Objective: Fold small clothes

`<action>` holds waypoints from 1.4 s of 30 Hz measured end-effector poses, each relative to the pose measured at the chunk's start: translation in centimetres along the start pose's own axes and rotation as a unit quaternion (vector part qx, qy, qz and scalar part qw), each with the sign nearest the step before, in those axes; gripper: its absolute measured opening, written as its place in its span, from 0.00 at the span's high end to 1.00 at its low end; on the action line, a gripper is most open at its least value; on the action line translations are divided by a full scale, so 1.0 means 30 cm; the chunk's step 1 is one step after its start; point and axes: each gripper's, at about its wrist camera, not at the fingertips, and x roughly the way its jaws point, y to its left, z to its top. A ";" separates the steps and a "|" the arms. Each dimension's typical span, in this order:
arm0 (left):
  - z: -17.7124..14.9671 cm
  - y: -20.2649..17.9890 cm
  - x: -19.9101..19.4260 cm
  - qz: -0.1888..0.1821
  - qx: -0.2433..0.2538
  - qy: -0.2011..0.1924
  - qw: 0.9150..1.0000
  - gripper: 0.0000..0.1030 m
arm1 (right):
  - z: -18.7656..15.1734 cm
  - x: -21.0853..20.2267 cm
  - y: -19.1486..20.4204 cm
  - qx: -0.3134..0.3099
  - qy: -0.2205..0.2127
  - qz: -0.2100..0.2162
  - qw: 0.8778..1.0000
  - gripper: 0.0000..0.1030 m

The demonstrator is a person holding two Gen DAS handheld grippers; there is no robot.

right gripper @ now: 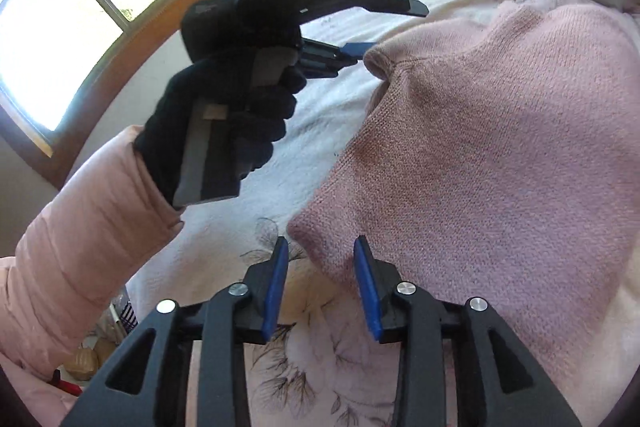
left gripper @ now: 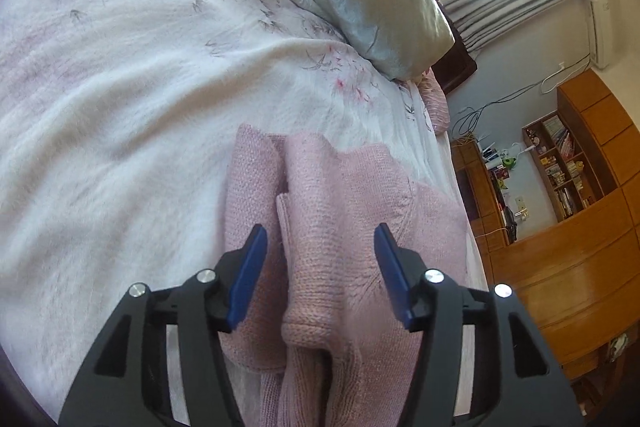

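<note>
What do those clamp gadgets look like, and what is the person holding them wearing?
Each gripper, left and right, is a black plastic frame with silver screw heads and two flat blue finger pads. In the right wrist view, a hand in a black knit glove grips the other tool's grey handle, with a puffy pink sleeve.

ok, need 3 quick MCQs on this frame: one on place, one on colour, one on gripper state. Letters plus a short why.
1. Where does the pink knit sweater lie?
A. on the floral bedspread
B. on the wooden cabinet
C. over a chair

2. What colour are the finger pads of the grippers?
A. red
B. blue
C. white

3. How does the right gripper stand?
A. shut on the sweater
B. open, with a sweater corner between its fingers
C. shut on nothing

Key: 1 A, the knit rests on the bedspread in both views. 2 B, blue strips line each finger. 3 B, the pads stand apart around the corner.
</note>
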 end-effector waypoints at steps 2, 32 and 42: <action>0.024 -0.009 0.035 0.010 -0.004 0.016 1.000 0.42 | -0.004 -0.068 -0.012 0.002 -0.022 -0.011 1.000 0.64; -0.201 -0.018 -0.223 0.097 0.017 -0.041 0.994 0.62 | -0.109 -0.300 -0.265 0.137 -0.090 -0.104 0.981 0.50; -0.493 -0.157 -0.245 0.077 0.071 0.015 0.994 0.50 | -0.261 -0.248 -0.430 0.276 -0.075 -0.014 0.958 0.48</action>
